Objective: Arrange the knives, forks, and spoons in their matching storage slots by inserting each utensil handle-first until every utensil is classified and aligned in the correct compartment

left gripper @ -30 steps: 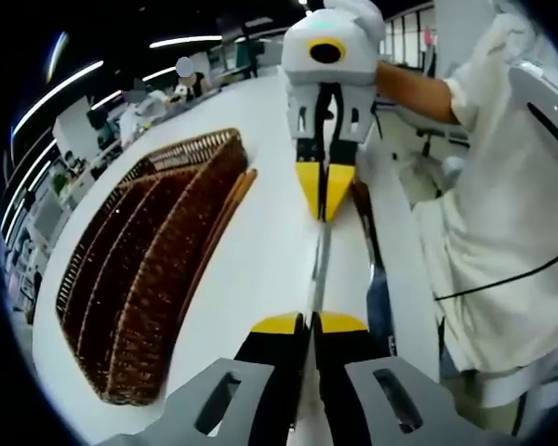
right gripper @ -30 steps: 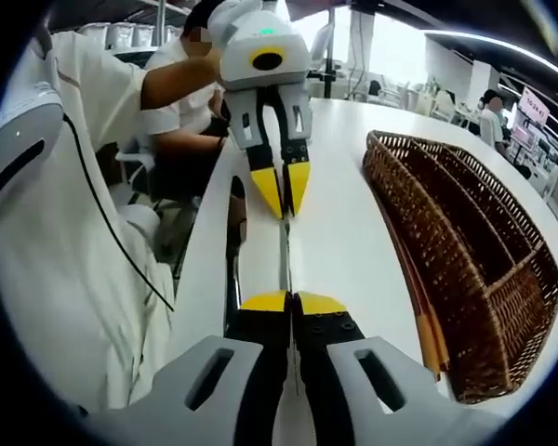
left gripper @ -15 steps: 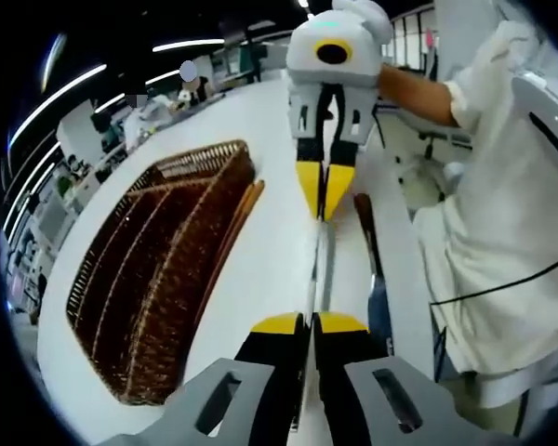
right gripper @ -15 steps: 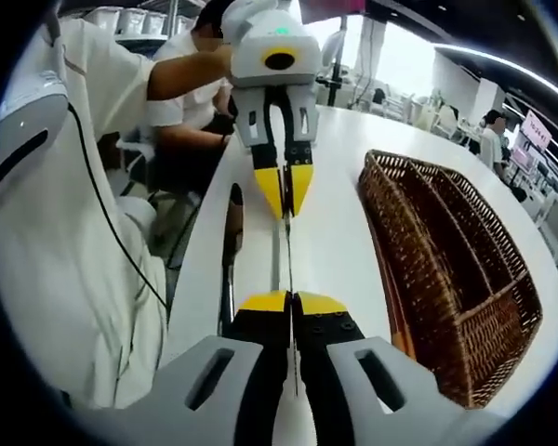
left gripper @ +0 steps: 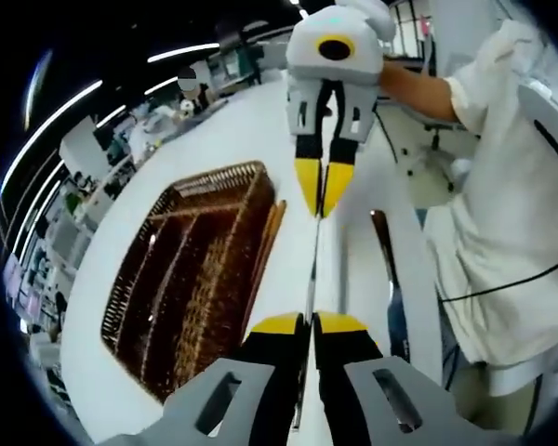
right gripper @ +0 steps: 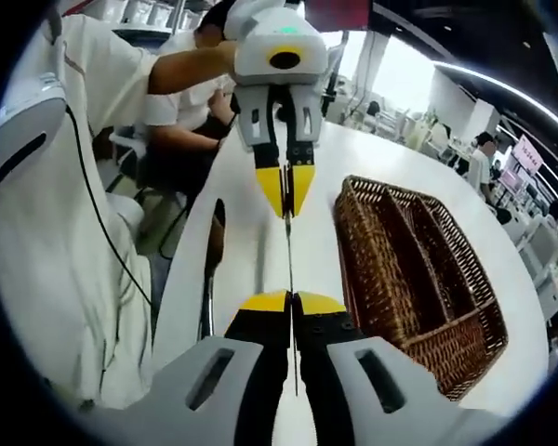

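Note:
A thin metal utensil point(left gripper: 312, 265), seen edge-on, is held in the air between both grippers. My left gripper point(left gripper: 309, 323) is shut on one end, and in the right gripper view it point(right gripper: 285, 190) comes in from the top. My right gripper point(right gripper: 291, 302) is shut on the other end point(right gripper: 288, 251), and in the left gripper view it point(left gripper: 318, 190) hangs from above. A brown wicker basket point(left gripper: 195, 279) with long compartments lies on the white table, to the left there and to the right point(right gripper: 409, 279) in the right gripper view. I cannot tell which kind of utensil it is.
A dark-handled utensil point(left gripper: 386, 251) lies on the table near its edge, also seen as a dark strip point(right gripper: 214, 223). A pale wooden piece point(left gripper: 268, 246) runs along the basket's side. A person in white point(left gripper: 502, 186) stands close by the table edge.
Both grippers have risen with the utensil still held between them, so the table and basket look smaller and farther below. Both stay shut.

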